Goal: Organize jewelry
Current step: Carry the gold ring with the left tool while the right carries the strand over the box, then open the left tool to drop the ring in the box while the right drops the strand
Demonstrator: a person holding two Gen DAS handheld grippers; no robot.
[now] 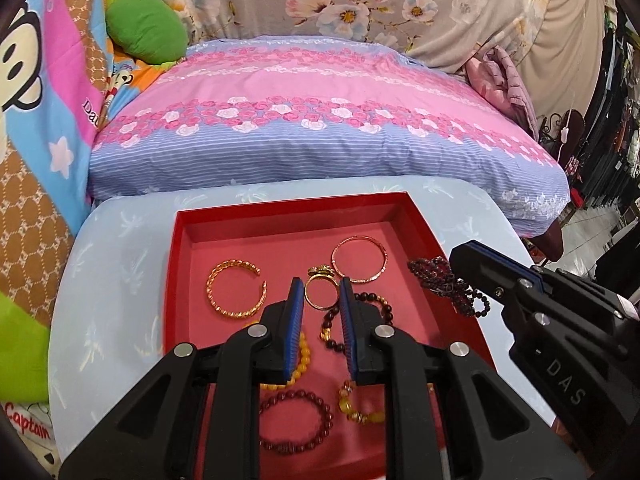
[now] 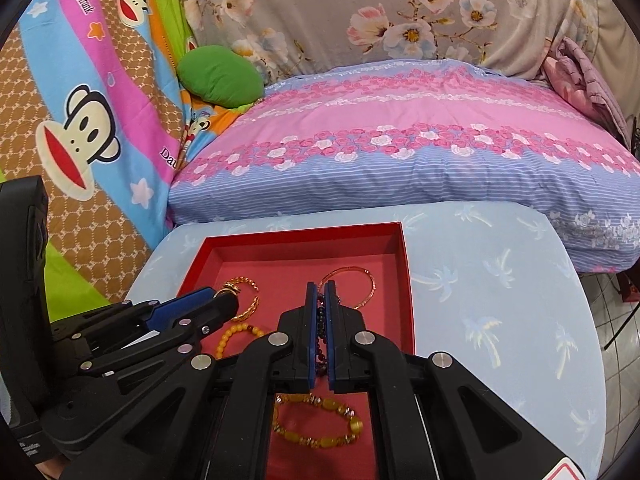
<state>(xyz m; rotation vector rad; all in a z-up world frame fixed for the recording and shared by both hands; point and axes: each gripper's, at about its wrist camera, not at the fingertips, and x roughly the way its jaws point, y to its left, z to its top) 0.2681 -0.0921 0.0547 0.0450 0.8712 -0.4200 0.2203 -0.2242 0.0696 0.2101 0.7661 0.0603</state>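
A red tray (image 1: 188,224) on a light blue table holds several pieces of jewelry: a gold twisted cuff (image 1: 236,290), a thin rose-gold bangle (image 1: 359,259), a gold ring (image 1: 317,289), and bead bracelets in dark red (image 1: 295,420) and amber (image 1: 358,404). My left gripper (image 1: 320,286) is open, its fingers on either side of the gold ring. My right gripper (image 2: 321,286) is shut on a dark bead bracelet (image 2: 320,320), which hangs from it over the tray's right side (image 1: 444,282).
The light blue table with palm prints (image 2: 480,300) has bare surface to the right of the tray (image 2: 404,280). A pink and blue pillow (image 1: 320,120) lies just behind the table. A green cushion (image 1: 146,28) and cartoon bedding sit at the left.
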